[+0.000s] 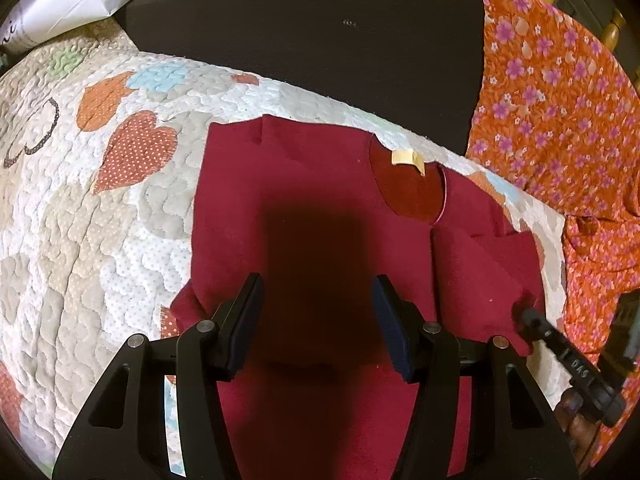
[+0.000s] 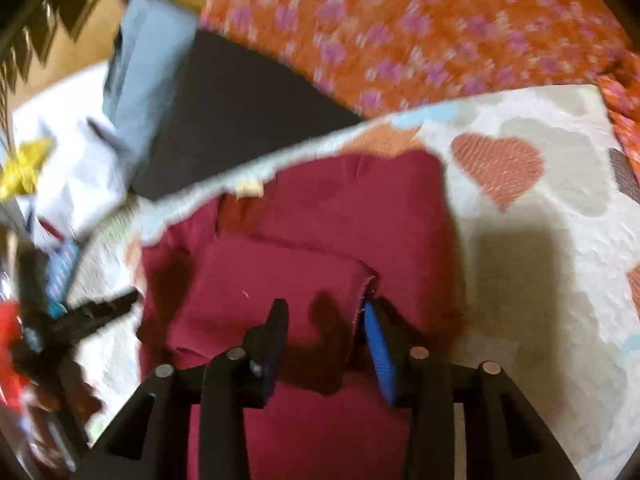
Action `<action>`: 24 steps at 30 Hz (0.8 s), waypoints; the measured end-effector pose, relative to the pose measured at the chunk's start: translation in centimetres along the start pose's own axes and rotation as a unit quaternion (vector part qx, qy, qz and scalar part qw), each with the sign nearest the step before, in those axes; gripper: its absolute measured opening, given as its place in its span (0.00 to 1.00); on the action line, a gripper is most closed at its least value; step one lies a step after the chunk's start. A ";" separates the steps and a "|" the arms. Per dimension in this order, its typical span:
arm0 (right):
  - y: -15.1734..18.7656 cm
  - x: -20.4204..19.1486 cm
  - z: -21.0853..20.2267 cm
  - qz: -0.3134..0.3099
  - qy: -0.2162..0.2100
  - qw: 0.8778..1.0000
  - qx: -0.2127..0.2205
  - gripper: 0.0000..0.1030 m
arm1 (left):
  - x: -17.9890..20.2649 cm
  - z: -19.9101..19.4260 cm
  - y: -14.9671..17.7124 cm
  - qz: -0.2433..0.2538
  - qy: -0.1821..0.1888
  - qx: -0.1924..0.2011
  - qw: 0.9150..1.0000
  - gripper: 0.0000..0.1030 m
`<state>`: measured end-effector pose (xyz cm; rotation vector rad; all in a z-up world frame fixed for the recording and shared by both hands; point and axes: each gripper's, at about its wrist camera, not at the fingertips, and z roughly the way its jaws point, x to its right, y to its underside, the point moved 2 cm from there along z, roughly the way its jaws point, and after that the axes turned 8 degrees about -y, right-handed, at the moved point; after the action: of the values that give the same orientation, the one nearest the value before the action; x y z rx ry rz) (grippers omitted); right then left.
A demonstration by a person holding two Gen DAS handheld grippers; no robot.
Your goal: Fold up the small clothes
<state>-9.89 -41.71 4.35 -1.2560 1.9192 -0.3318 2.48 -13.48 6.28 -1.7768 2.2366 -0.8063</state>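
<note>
Maroon shirt (image 1: 312, 184) flat on quilt (image 1: 80, 208) | left gripper (image 1: 316, 312) spread above it | right gripper (image 2: 324, 336) spread over folded sleeve (image 2: 260, 280)

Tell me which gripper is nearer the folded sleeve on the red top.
Right. The right gripper straddles the folded sleeve at its edge; the left gripper hangs over the red top, beside it.

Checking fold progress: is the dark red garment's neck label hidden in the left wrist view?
No, the small cream label lies exposed at the dark red garment's neckline.
</note>
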 end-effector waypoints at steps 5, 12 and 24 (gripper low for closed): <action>-2.7 -6.0 -0.6 -0.034 -0.102 0.993 0.039 0.05 | -2.2 -0.6 -1.1 -0.041 0.023 0.011 0.999 0.54; -4.6 -12.1 1.1 -0.001 -0.268 0.962 0.048 0.33 | -4.7 0.0 -1.3 -0.098 0.067 -0.005 0.993 0.63; -0.7 -1.5 -1.9 0.084 -0.145 0.984 0.062 0.42 | -3.4 -0.6 -1.1 -0.081 0.069 0.005 0.994 0.67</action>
<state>-10.58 -41.10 6.73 -0.9934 1.7134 -0.1669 4.04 -10.26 6.71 -1.9745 2.1856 -0.9999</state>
